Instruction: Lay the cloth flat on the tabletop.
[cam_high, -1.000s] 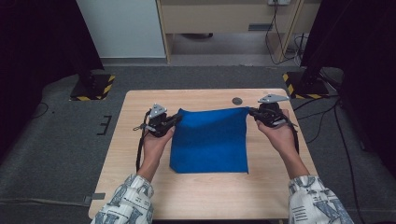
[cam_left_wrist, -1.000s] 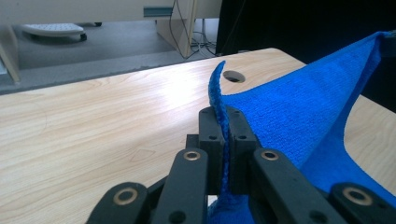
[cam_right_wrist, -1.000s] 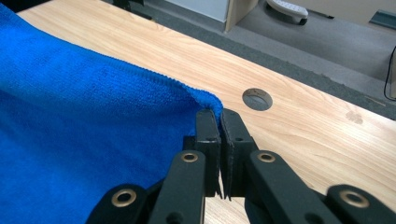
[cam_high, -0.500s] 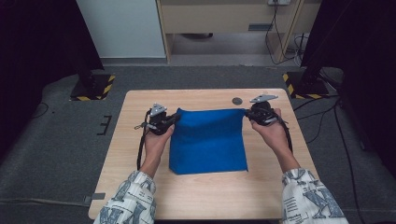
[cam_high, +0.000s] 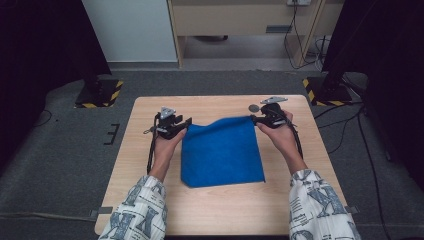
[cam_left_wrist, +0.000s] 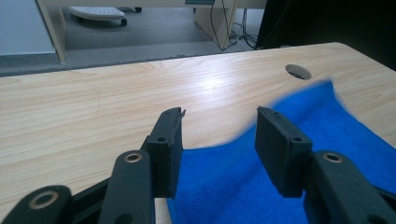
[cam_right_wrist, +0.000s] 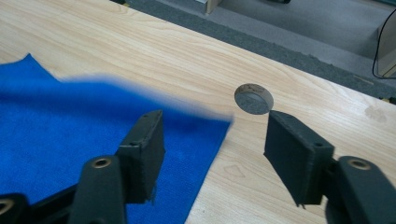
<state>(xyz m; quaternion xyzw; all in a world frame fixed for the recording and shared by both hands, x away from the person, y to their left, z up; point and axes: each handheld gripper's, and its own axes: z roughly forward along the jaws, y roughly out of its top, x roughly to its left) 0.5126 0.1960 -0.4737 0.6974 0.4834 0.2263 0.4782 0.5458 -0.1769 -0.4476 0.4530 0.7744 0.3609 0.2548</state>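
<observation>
Blue terry cloth (cam_high: 222, 152) flat on pale wooden desk (cam_high: 140, 150), far edge rippled; left tool (cam_left_wrist: 217, 135) and right tool (cam_right_wrist: 212, 144) both wide open, empty; close squarely on far corners, lift evenly.

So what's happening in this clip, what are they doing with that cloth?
A person at a wooden table works a blue cloth with a handheld claw in each hand. The left claw is at the cloth's far left corner and the right claw at its far right corner. In both gripper views the jaws stand apart, with nothing clamped between them, and the cloth's far edge looks blurred and slightly raised. The rest lies folded flat on the table, near a round hole.
</observation>
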